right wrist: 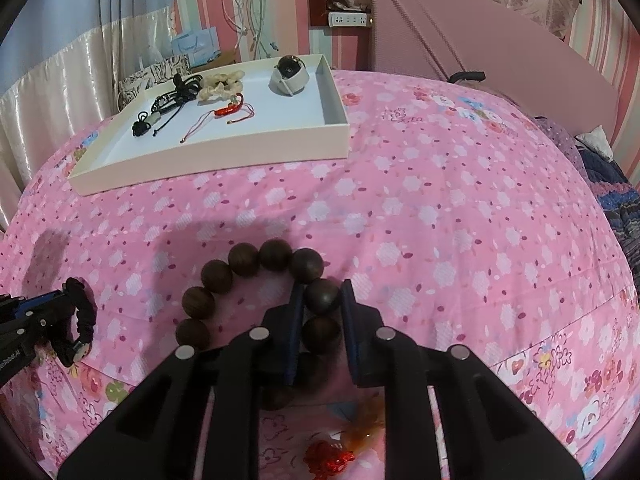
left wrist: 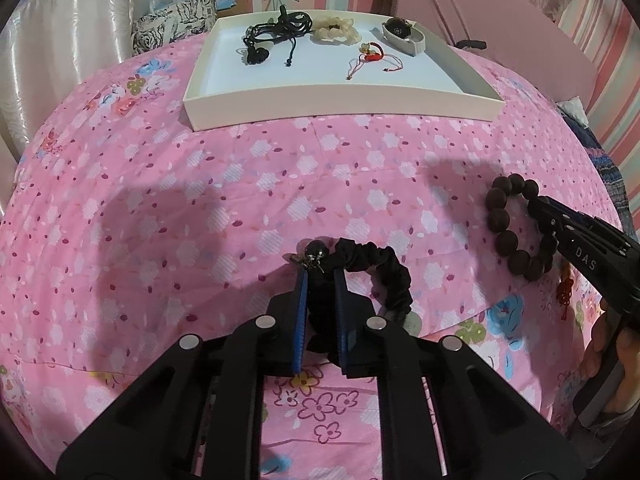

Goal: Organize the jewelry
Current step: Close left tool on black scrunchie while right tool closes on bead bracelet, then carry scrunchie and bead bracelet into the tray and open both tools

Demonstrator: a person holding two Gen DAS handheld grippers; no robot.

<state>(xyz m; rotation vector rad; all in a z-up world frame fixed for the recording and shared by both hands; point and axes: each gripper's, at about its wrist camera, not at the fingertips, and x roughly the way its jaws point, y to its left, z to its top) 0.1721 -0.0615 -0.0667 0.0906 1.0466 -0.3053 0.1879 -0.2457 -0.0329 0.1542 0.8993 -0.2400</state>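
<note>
My left gripper (left wrist: 321,276) is shut on a black fabric scrunchie bracelet (left wrist: 380,268) with a dark bead charm, low over the pink bedspread. My right gripper (right wrist: 323,292) is shut on a dark wooden bead bracelet (right wrist: 240,276) with a red tassel (right wrist: 330,458); it also shows in the left wrist view (left wrist: 508,224). A white tray (left wrist: 340,100) lies farther back. It holds a black cord necklace (left wrist: 276,32), a cream bracelet (left wrist: 334,30), a red string bracelet (left wrist: 370,56) and a white watch (left wrist: 402,34).
The flowered pink bedspread (left wrist: 240,200) covers the whole work surface. A pink padded headboard (right wrist: 480,32) stands at the back right. Gift bags (left wrist: 180,16) and hanging cables (right wrist: 252,20) are behind the tray. Dark folded cloth (right wrist: 612,192) lies at the right edge.
</note>
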